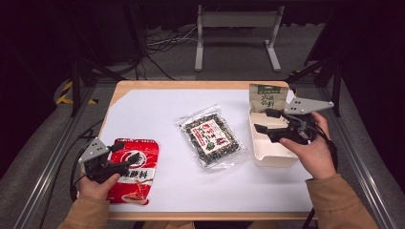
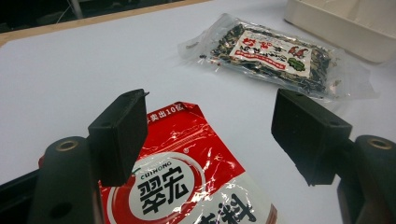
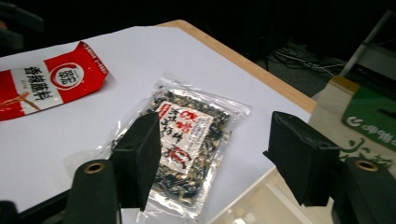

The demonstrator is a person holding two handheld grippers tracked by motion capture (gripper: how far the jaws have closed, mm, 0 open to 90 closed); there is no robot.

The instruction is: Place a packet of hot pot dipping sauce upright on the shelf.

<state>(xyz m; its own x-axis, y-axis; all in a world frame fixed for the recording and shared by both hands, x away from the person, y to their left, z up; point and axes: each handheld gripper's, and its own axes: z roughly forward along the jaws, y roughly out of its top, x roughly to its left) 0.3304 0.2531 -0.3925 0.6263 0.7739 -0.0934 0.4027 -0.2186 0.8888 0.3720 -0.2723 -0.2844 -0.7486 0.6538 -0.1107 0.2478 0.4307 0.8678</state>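
Observation:
A red seasoning packet [image 1: 138,171] [image 2: 187,186] [image 3: 46,86] lies flat at the front left of the white table top. My left gripper [image 1: 128,151] [image 2: 212,116] hovers low over its upper edge, open, with nothing between the jaws. A clear packet of dark dried food [image 1: 212,136] [image 2: 271,53] [image 3: 187,140] lies in the middle of the table. At the right stands a cream tray [image 1: 267,155] [image 2: 345,18] [image 3: 261,205], and a green packet [image 1: 266,98] [image 3: 373,121] leans at its far end. My right gripper [image 1: 261,120] [image 3: 217,135] is above the tray's left part, pointing at the clear packet, open and holding nothing.
The white sheet covers a wooden table [image 1: 191,85] whose edge shows at the back. Metal rails [image 1: 358,157] run along both sides. Behind the table a grey stand [image 1: 236,21] and cables lie on the floor.

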